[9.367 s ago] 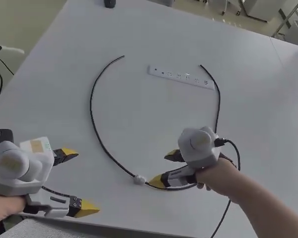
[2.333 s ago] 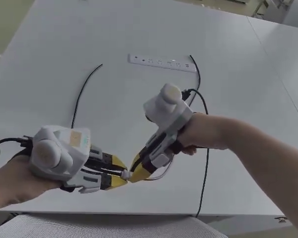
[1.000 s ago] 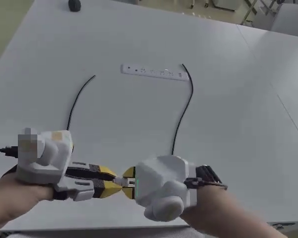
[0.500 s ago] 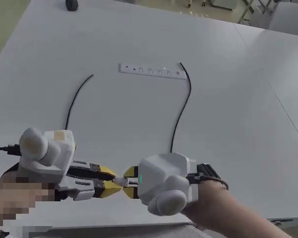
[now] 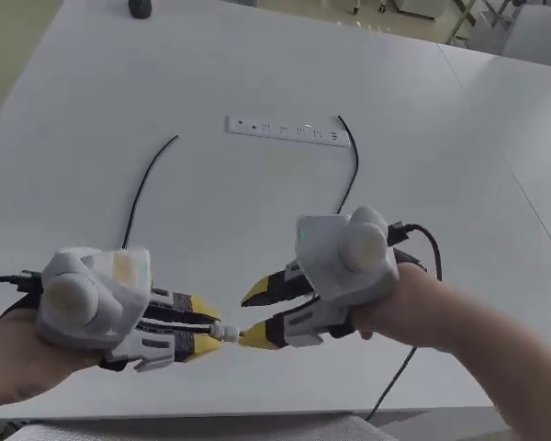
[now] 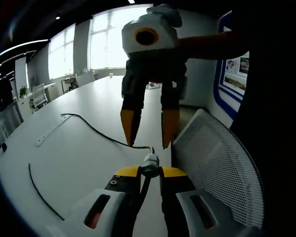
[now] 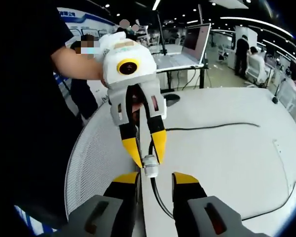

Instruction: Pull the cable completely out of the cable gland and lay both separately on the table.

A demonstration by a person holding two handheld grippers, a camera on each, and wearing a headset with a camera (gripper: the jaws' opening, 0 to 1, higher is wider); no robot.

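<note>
Left gripper (pale sticker on housing, unreadable) clamped tight on small white round plastic cable gland over the table's near edge, right gripper jaws spread wide, gripping nothing, just beside it; thin black cable apparently threaded through, ends lying by the white power strip.

Bright even overhead light; soft shadows on table; windows blown out; fisheye edges warped.
</note>
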